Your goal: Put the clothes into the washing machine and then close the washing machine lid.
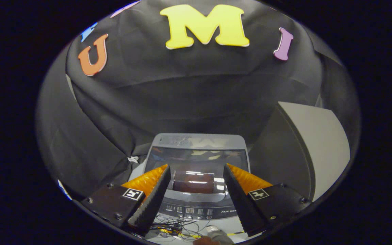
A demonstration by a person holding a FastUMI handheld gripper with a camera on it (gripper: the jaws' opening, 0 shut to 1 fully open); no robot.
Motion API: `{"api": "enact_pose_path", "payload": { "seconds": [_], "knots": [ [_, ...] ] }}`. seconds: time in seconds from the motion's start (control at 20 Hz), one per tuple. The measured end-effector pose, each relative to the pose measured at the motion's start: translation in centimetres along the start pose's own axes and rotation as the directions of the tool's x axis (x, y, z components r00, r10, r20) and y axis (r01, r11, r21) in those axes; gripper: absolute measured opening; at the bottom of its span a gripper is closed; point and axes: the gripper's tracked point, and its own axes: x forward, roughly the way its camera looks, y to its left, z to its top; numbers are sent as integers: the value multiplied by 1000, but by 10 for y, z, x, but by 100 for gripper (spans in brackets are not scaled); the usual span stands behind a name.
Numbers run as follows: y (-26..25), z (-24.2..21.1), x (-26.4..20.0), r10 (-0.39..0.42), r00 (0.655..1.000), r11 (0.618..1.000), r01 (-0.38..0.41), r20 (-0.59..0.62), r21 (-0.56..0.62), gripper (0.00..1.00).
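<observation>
Two fingers of the gripper [196, 190] stand spread wide with nothing between them, held above and short of the washing machine [196, 170]. Its lid [196, 160] lies flat and closed, glossy, reflecting the booth; the control panel [196, 211] faces the fingers. No clothes can be made out, so their whereabouts cannot be told: they may be inside under the shut lid, or lying elsewhere. A grey cabinet [315, 143] stands just right of the machine, and loose cables [175, 228] lie on the floor in front. Judgement: any approach should stay centred over the lid's front edge, clear of cabinet and cables.
</observation>
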Motion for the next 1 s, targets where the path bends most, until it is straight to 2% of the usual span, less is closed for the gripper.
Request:
{"api": "enact_pose_path", "payload": {
  "seconds": [0.2, 0.5, 0.7, 1.0],
  "knots": [
    [-10, 5, -82, 42, 987, 999, -43, 157, 5, 97],
    [-55, -44, -187, 67, 953, 997, -77, 294, 22, 97],
    [-77, -64, -234, 94, 934, 995, -100, 346, 2, 97],
    [-107, -84, -305, 112, 883, 993, -113, 456, -25, 97]
  ]
}}
